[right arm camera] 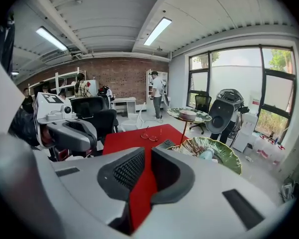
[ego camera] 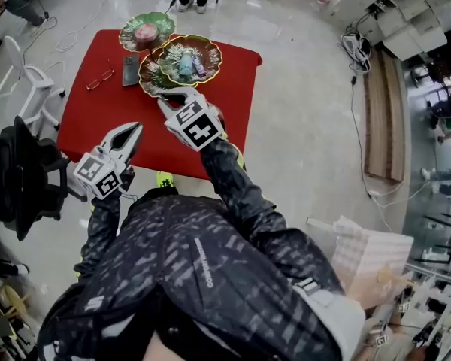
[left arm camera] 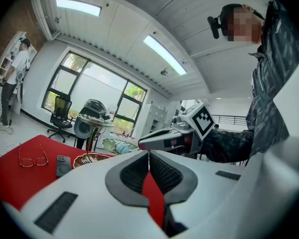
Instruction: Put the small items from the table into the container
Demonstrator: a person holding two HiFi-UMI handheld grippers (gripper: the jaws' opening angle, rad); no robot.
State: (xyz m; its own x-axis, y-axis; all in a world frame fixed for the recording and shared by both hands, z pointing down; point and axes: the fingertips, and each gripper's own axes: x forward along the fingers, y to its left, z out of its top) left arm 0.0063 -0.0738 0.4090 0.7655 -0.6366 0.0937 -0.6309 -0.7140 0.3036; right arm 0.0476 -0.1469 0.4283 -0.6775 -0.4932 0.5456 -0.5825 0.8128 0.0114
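The right gripper (ego camera: 164, 101) hangs by the leaf-shaped dish (ego camera: 213, 60), its jaws closed on nothing; the left gripper (ego camera: 134, 130) is closed and empty too. The eyeglasses (ego camera: 99, 76) and the phone (ego camera: 131, 71) lie on the red table (ego camera: 98, 130). I'd open wide, come in low and pinch the glasses' bridge.

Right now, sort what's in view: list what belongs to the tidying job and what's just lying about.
Job:
glasses
phone
tiered dishes, the container

Lying about:
office chair
white chair
power strip
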